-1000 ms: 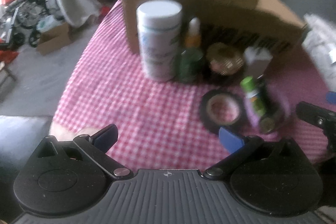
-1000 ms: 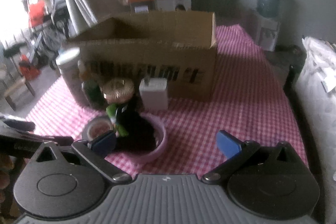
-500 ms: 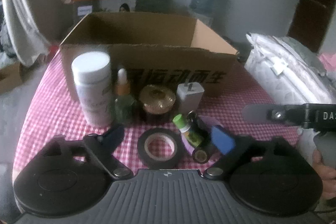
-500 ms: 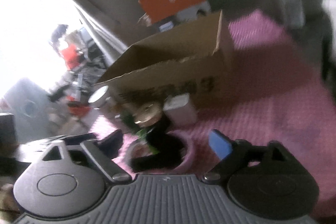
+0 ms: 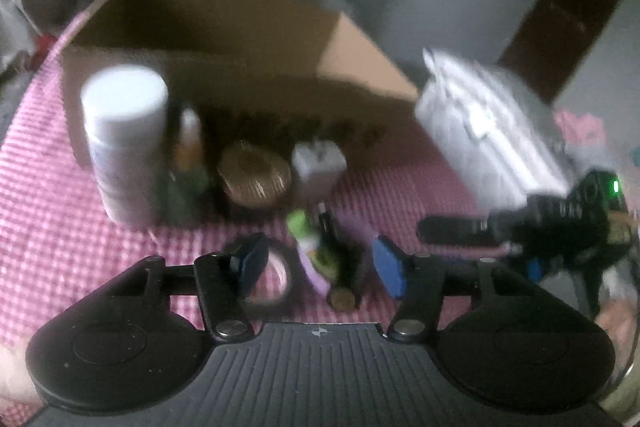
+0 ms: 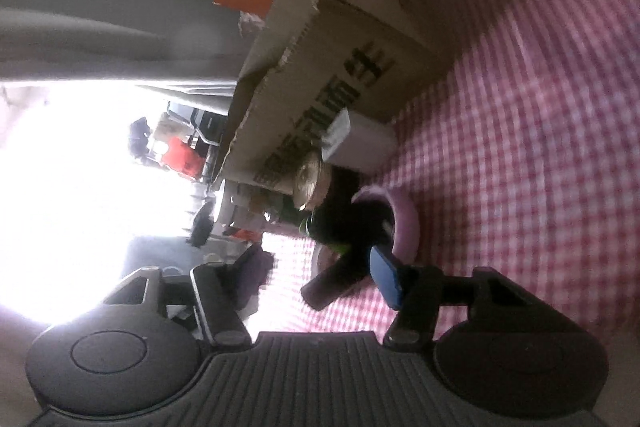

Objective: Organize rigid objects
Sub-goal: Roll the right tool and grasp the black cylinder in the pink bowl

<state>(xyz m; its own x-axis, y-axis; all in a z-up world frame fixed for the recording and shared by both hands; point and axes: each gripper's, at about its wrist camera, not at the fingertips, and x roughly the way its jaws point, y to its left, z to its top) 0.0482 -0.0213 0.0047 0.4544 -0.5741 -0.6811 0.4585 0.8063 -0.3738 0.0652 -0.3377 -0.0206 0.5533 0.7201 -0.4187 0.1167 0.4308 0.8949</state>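
- Since a second ago, when both your claws were wide open, they've come about halfway in and are closing now, with nothing pinched in either yet.
- Your left gripper (image 5: 316,265) sits low over the black tape roll (image 5: 276,277) and the green-capped bottle (image 5: 310,247), which lies in the pink dish (image 6: 404,223).
- Your right gripper (image 6: 316,277) has rolled hard sideways, and the dark tube (image 6: 340,275) sticks out between its fingers, not squeezed.
- Everything's on the checked cloth (image 5: 48,227) in front of the cardboard box (image 5: 240,67), so I'd guess the first pick is just starting.
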